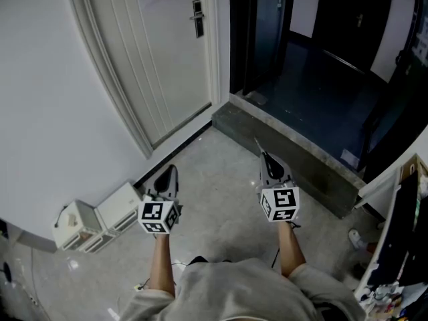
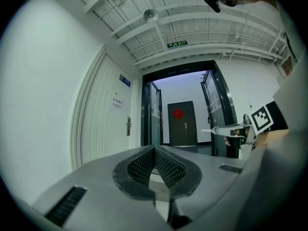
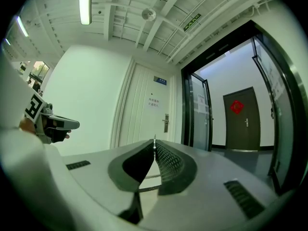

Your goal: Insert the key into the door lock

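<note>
The right tongs (image 1: 267, 159) are clenched on the key (image 1: 258, 144), with its blade poking forward so it can meet the lock (image 1: 198, 17) on the white door (image 1: 157, 59), still far off to the left. The left tongs (image 1: 171, 172) are clenched on nothing and held aside.

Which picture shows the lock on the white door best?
The right gripper view: the door lock almost faces the camera, upright, with its handle plain to see. The left gripper view shows the lock at a slant, from the side. The head view catches it from above, near the picture's top.
</note>
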